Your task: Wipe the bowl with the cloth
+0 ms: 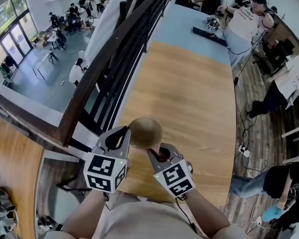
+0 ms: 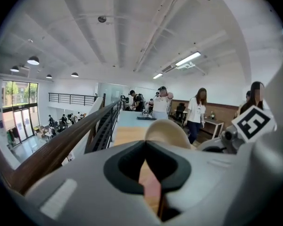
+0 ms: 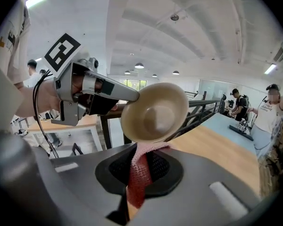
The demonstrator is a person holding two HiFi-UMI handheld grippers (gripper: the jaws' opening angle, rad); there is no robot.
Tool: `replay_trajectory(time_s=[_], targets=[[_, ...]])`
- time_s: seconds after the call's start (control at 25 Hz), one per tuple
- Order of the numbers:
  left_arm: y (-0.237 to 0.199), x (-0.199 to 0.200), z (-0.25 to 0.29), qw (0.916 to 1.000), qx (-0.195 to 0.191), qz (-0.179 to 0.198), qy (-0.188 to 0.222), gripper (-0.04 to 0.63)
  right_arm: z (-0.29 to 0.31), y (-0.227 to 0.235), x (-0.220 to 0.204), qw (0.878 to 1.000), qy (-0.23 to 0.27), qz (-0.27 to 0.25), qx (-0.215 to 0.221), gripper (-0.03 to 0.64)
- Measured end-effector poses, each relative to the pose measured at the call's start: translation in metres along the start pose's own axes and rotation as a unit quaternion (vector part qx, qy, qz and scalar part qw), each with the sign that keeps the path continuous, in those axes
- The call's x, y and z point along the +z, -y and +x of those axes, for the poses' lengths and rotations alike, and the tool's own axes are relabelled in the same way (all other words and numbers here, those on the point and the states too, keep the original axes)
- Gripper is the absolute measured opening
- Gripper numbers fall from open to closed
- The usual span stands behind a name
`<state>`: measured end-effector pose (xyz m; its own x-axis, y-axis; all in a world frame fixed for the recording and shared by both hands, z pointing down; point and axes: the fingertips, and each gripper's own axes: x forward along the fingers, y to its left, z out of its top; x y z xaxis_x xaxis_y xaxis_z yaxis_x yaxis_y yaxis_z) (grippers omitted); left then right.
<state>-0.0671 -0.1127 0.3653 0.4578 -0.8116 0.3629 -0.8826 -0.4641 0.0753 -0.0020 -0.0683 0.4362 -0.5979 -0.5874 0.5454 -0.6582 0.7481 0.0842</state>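
Wooden table [image 1: 189, 93] runs far along the railing [image 1: 114, 68]. Above its near end the bowl [image 3: 155, 111] hangs in the air, its left rim pinched in the closed left gripper [image 1: 125, 134] and its mouth turned toward the right gripper [image 1: 157, 153]. That one clamps the red cloth [image 3: 137, 175], whose free end touches the bowl's lower rim. Wiping likely means pushing up into the hollow.

One head camera, two gripper cameras.
Head looks steeply down; the others closely face the bowl [image 1: 145, 132] from opposite sides.
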Motion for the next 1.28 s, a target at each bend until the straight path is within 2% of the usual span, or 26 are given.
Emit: replay_trajectory(time_s=[0.16,0.36,0.52,0.72,0.88,1.12,1.28], targets=[[0.0,-0.007,-0.003,0.9996,0.001,0.025,-0.013,0.006,-0.005,0.009,-0.007,1.0,-0.006,0.002,-0.017,0.015],[-0.003,-0.015,-0.005,0.9988,0.003,0.038,-0.031,0.006,-0.013,0.025,-0.007,0.999,-0.012,-0.011,-0.036,0.015],[0.002,-0.032,-0.002,0.9951,-0.001,0.077,-0.061,0.006,-0.019,0.038,-0.002,0.998,-0.004,-0.038,-0.043,0.015],[0.019,-0.048,0.003,0.9892,-0.024,0.109,-0.094,0.006,-0.022,0.041,0.016,0.993,-0.004,-0.109,-0.047,0.015],[0.031,-0.059,0.007,0.9834,-0.032,0.142,-0.108,0.006,-0.019,0.028,0.03,0.991,0.014,-0.127,-0.03,0.015],[0.043,-0.062,0.014,0.9818,-0.051,0.144,-0.113,0.006,-0.014,0.0,0.053,0.989,0.036,-0.144,0.01,0.015],[0.042,-0.062,0.019,0.9848,-0.059,0.12,-0.111,0.006,-0.008,-0.002,0.05,0.99,0.03,-0.135,0.012,0.015]])
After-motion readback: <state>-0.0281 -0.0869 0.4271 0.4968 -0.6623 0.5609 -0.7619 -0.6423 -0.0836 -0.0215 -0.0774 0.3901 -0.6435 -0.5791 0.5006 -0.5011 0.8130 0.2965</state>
